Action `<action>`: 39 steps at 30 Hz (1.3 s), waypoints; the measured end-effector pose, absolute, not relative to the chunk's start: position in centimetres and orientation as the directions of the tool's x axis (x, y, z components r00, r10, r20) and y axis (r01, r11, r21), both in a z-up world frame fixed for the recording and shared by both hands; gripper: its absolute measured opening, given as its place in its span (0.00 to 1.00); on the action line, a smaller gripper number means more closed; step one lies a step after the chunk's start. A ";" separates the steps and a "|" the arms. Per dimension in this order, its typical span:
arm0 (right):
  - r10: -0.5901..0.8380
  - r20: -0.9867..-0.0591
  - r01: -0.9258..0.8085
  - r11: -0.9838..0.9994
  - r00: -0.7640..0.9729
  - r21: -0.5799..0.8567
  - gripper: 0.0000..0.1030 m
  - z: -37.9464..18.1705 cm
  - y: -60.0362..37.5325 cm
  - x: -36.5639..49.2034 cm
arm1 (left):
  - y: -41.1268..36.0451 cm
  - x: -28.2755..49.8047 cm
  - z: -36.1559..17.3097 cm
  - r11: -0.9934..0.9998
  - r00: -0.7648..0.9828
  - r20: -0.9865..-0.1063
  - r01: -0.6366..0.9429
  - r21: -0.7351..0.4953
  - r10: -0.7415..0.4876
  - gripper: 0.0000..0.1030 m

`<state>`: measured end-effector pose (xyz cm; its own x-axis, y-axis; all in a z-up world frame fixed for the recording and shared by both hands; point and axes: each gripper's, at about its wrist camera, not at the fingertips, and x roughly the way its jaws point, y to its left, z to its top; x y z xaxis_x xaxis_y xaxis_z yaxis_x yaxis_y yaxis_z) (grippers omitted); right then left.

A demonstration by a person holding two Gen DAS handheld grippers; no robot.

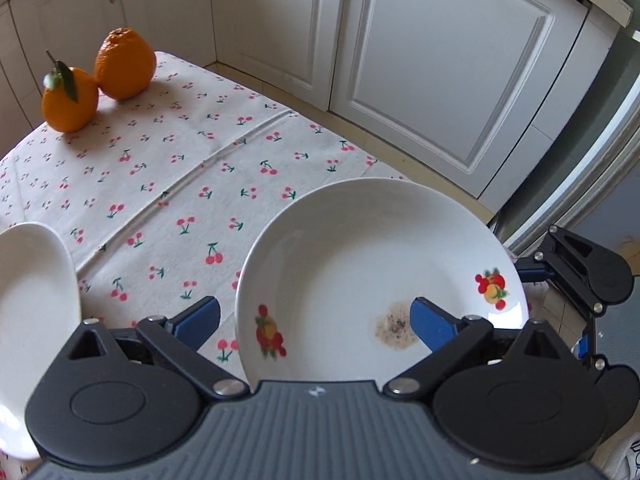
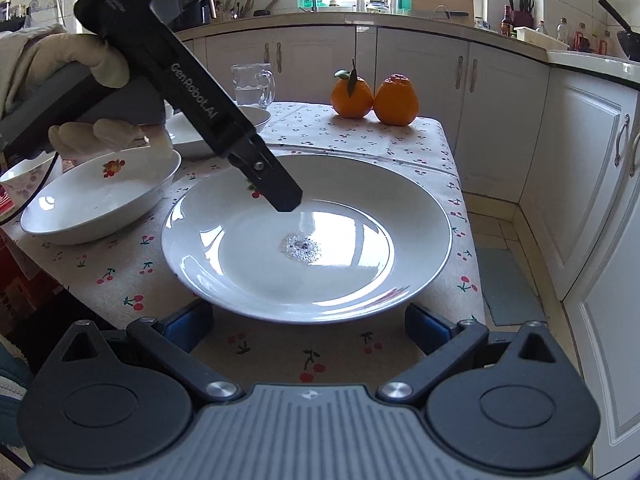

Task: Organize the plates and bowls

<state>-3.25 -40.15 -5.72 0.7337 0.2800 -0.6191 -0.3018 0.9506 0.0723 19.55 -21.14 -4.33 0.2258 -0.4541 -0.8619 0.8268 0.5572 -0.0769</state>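
Plate (image 1: 360,264) sits at the table corner nearest the cupboards.

Left wrist view: left gripper (image 1: 316,320) hangs over the plate's near-left rim, jaws spread, gripping nothing. One pad is off the rim at 9 o'clock above the cloth (image 1: 168,184); the other is over the well beside the stain (image 1: 396,330). So the rim edge runs between the pads, which is what a pinch needs. A second dish (image 1: 32,296) lies at 9 o'clock, oranges (image 1: 100,80) at 11. Right gripper's body shows at 3 o'clock.

Right wrist view: right gripper (image 2: 310,320) is released too, pads straddling the plate's near rim (image 2: 308,314) from outside, not touching. Plate at 12 o'clock, dead ahead. Judgement: both are close, and the left looks better lined up for a grip.

Only this view shows the left gripper's finger (image 2: 286,196) above the far well, the gloved hand (image 2: 80,64), a bowl (image 2: 100,204) at 10 o'clock, and a mug (image 2: 252,86).
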 end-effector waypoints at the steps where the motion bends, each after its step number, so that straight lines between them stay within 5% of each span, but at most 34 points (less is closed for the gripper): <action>1: 0.284 -0.621 -0.309 0.949 0.730 0.072 1.00 -5.7 -40.2 -3.1 | -21.4 19.9 -4.5 0.553 0.216 -0.865 0.829 -0.082 -0.453 0.92; 5: 0.297 -0.626 -0.325 0.943 0.721 0.074 1.00 -5.7 -40.2 -2.9 | -22.0 20.7 -5.0 0.538 0.178 -0.876 0.836 -0.105 -0.448 0.80; 13: 0.296 -0.640 -0.330 0.941 0.709 0.069 1.00 -5.4 -40.0 -2.6 | -22.2 21.5 -5.0 0.529 0.144 -0.880 0.838 -0.135 -0.453 0.75; 39: 0.286 -0.689 -0.336 0.940 0.666 0.065 1.00 -5.3 -41.4 3.7 | -24.3 27.6 -4.3 0.575 0.203 -0.846 0.806 -0.143 -0.494 0.75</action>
<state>3.70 -41.43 -5.28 0.6655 0.2861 -0.6894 -0.3362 0.9395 0.0654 27.60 -24.30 -4.33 0.2028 -0.4937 -0.8456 0.8055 0.5751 -0.1425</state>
